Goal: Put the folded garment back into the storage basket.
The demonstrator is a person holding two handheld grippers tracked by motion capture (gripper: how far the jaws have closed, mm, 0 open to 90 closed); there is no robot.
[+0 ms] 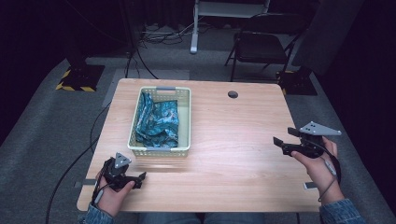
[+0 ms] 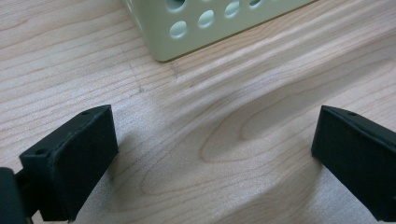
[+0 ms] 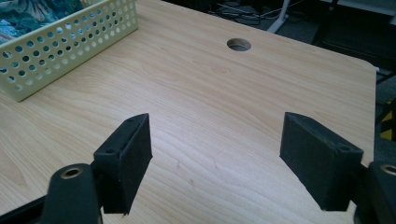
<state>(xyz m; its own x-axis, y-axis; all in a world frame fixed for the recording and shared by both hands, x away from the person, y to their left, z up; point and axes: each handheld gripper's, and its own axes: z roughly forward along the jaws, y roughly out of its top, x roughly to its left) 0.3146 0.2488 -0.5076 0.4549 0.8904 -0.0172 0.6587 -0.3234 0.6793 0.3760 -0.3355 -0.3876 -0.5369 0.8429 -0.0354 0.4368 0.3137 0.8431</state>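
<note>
One basket (image 1: 161,150), one cloth (image 1: 159,122) (teal-patterned), two grippers.

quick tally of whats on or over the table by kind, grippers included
basket: 1
patterned teal cloth, in the basket: 1
grippers, left gripper and right gripper, both open and holding nothing: 2
total: 4

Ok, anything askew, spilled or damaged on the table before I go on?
Nothing stands out. The patterned cloth lies crumpled but wholly inside the pale basket, which sits flat on the table. Both tongs, left and right, are open and hold nothing.
</note>
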